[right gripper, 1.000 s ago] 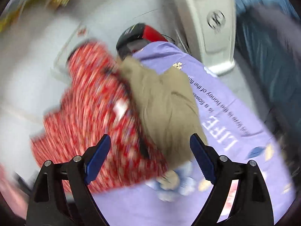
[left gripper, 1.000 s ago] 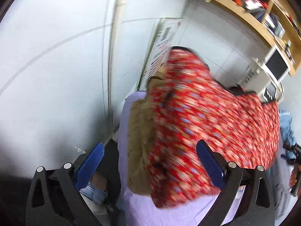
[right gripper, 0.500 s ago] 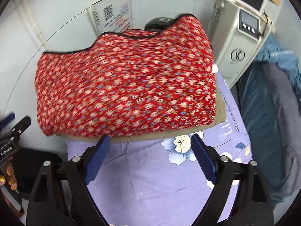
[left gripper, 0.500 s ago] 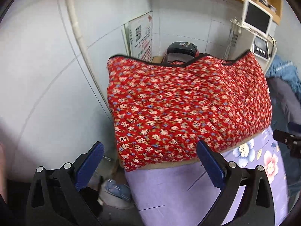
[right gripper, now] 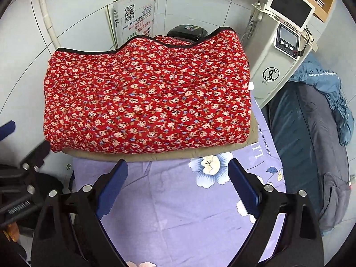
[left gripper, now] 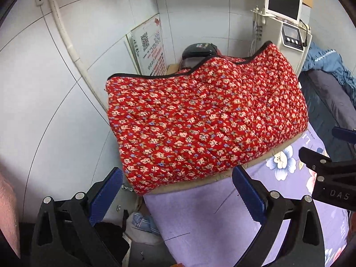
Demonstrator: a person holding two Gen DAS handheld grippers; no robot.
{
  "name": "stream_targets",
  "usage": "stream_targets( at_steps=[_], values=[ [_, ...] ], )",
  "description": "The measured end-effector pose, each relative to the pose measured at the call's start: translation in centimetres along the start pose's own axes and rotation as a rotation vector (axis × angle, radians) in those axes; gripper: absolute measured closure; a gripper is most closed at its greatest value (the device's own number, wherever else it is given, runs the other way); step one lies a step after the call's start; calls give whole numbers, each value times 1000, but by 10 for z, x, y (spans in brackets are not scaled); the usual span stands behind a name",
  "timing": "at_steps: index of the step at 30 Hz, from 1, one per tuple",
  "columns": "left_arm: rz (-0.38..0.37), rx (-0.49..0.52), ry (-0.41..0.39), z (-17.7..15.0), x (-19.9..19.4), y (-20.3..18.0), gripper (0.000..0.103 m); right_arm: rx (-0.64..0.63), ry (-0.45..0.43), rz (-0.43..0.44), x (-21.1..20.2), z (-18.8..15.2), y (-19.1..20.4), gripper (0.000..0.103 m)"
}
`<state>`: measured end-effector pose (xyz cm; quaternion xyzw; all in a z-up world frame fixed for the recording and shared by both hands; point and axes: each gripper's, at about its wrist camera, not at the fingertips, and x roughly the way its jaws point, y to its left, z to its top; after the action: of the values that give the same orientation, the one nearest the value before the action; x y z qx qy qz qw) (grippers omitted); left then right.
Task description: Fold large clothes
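Red quilted cloth with a small flower print, the large garment (right gripper: 146, 98), is seen lying folded into a thick, roughly rectangular bundle at the far end of the surface (right gripper: 178, 211), which is covered by a lilac flowered sheet. A tan lining layer (right gripper: 155, 154) shows beneath the near edge of the bundle, and a black-trimmed edge runs along the far side, next to the wall. The bundle overhangs the surface slightly on the left, as seen from the left wrist view (left gripper: 207, 120).

The left gripper (left gripper: 178, 191) is held just short of the near left corner of the bundle, its jaws spread wide and nothing between them. The right gripper (right gripper: 178, 189) is likewise held back over the bare sheet, jaws wide apart and empty, apart from the cloth.

The folding of this garment is judged to be essentially done: the layers are stacked, the edges are fairly even, and neither gripper is in contact. What may be left is a small squaring of the overhanging left side, or the bundle being moved aside. Darker blue and grey clothing (right gripper: 311, 133) is seen heaped to the right, off the surface, and could be taken up next; whether it belongs to the task cannot be told.
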<state>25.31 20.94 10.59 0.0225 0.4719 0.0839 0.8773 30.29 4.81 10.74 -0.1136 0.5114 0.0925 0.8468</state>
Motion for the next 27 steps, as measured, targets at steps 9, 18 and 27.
stream_targets(
  at_steps=[9, 18, 27],
  values=[
    [2, 4, 29, 0, 9, -4, 6, 17, 16, -22, 9, 8, 4, 13],
    [5, -2, 39, 1, 13, -3, 6, 20, 34, -16, 15, 9, 3, 13],
    [-17, -42, 53, -2, 15, 0, 6, 18, 35, 1, 15, 10, 4, 13]
  ],
)
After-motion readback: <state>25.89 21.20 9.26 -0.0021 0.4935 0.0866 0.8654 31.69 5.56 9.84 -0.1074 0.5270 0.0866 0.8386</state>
